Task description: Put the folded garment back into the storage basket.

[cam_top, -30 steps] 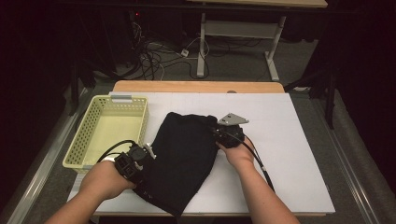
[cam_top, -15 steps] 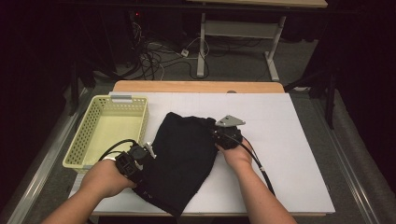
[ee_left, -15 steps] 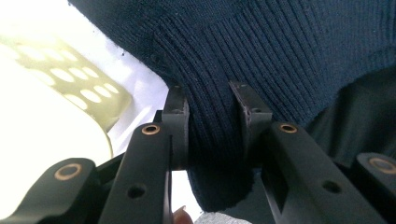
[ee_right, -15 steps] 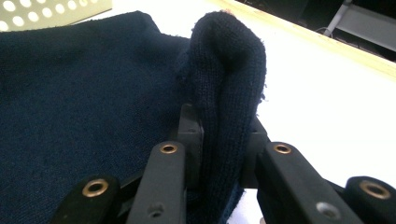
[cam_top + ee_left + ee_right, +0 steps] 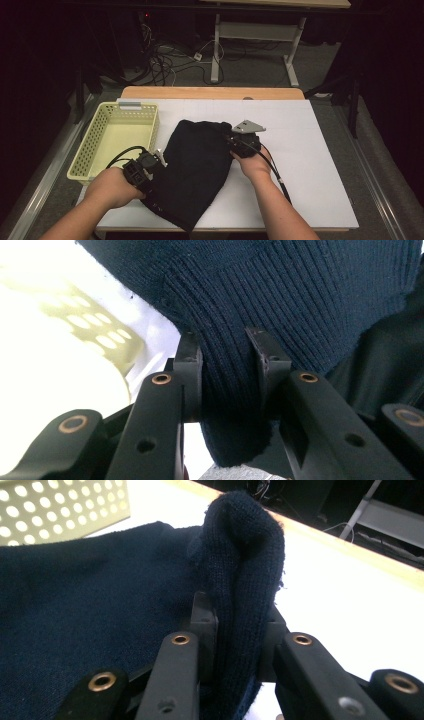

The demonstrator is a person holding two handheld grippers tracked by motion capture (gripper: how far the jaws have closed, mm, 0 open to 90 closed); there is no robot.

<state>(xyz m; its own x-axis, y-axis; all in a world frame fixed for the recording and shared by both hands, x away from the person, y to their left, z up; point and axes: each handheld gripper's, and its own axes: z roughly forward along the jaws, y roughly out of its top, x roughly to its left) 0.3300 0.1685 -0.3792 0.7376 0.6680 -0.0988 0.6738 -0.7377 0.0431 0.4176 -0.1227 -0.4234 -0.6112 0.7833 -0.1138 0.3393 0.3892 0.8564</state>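
A dark navy knitted garment [image 5: 195, 167] lies spread on the white sheet covering the table [image 5: 310, 150], its long shape running from the near edge up toward the middle, just to the right of a pale yellow perforated plastic basket [image 5: 117, 137].

The left gripper [image 5: 150, 165] sits at the garment's left edge, close beside the basket's near corner. In the left gripper view its two black jaws are closed on a ribbed band of the knit [image 5: 227, 385], the pads pressing a folded thickness of fabric between them (the fold bulges out below the pads).

The right gripper [image 5: 240, 142] is at the garment's upper right edge, with its grey three-cornered plate on top. In the right gripper view its jaws clamp a bunched ridge of the same fabric [image 5: 245, 580], which stands up above the pads and curls over at the top; the rest of the cloth lies flat to that view's left, with the basket wall [image 5: 60, 507] behind it.

Both hands rest low over the table, forearms coming in from the near side.
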